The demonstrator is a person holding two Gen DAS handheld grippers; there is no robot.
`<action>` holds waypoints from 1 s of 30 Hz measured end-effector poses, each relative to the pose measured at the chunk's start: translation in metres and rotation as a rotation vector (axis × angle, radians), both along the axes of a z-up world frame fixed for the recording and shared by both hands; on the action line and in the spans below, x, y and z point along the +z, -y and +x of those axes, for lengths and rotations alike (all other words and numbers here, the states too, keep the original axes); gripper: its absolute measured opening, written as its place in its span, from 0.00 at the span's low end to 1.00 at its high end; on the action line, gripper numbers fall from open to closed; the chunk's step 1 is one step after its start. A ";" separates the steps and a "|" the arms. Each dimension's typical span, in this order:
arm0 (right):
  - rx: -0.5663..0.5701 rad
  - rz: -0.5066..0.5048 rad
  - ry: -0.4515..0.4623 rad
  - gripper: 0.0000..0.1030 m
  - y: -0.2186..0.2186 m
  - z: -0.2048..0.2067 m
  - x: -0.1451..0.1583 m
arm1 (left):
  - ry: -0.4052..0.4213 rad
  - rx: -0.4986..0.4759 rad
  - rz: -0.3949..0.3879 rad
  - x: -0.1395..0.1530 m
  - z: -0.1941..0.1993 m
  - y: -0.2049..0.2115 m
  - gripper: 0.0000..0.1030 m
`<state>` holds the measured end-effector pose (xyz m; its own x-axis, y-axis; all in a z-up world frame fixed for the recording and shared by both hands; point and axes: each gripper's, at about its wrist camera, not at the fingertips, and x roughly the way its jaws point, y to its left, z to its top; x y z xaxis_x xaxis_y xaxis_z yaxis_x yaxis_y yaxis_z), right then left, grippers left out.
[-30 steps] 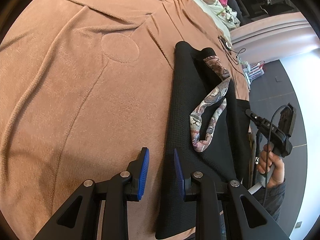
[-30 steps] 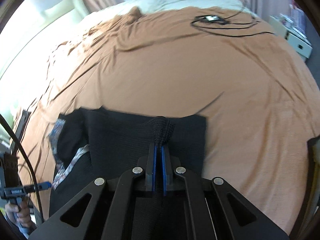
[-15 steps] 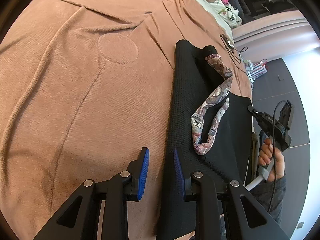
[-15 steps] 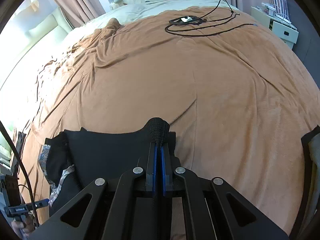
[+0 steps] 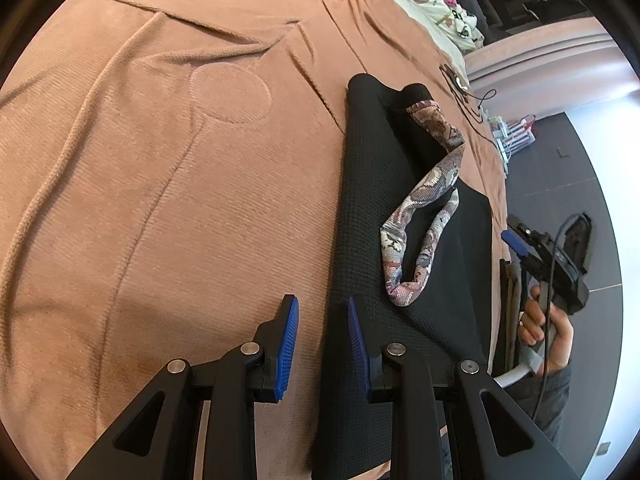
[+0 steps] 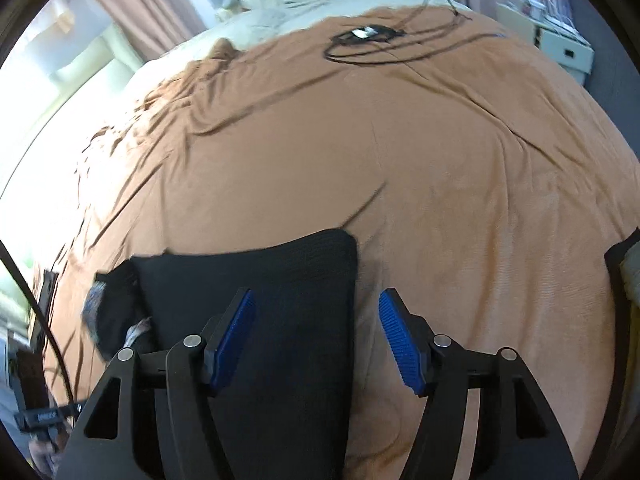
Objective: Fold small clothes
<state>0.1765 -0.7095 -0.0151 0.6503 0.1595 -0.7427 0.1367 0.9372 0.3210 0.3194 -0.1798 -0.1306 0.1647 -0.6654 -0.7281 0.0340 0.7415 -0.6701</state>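
Brown bedspread (image 6: pixel 440 160), black garment (image 6: pixel 280 288) flat, right tool (image 6: pixel 316 320) opening, left tool (image 5: pixel 319 328) parted, empty

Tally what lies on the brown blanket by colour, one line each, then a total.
Black garment: 1
Patterned pink-grey sock: 1
Black cable bundle: 1
Total: 3, all on the brown blanket.

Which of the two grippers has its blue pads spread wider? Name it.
The right gripper: its jaws are opening, wide apart above the black garment, pinching nothing. The left gripper shows only a narrow gap at the garment's edge.
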 end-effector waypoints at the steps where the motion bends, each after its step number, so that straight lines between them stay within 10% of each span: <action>1: 0.020 0.001 0.009 0.61 -0.004 -0.005 0.003 | 0.001 -0.002 -0.002 0.000 0.000 0.001 0.26; 11: 0.213 -0.068 0.032 0.61 -0.043 -0.056 0.012 | 0.035 -0.032 -0.048 0.016 0.002 0.013 0.26; 26: 0.137 -0.014 0.001 0.61 -0.034 -0.140 -0.014 | 0.031 -0.124 0.013 0.012 0.016 0.061 0.40; 30: 0.104 0.009 0.002 0.61 -0.029 -0.161 -0.021 | 0.065 -0.156 0.041 0.021 0.022 0.075 0.14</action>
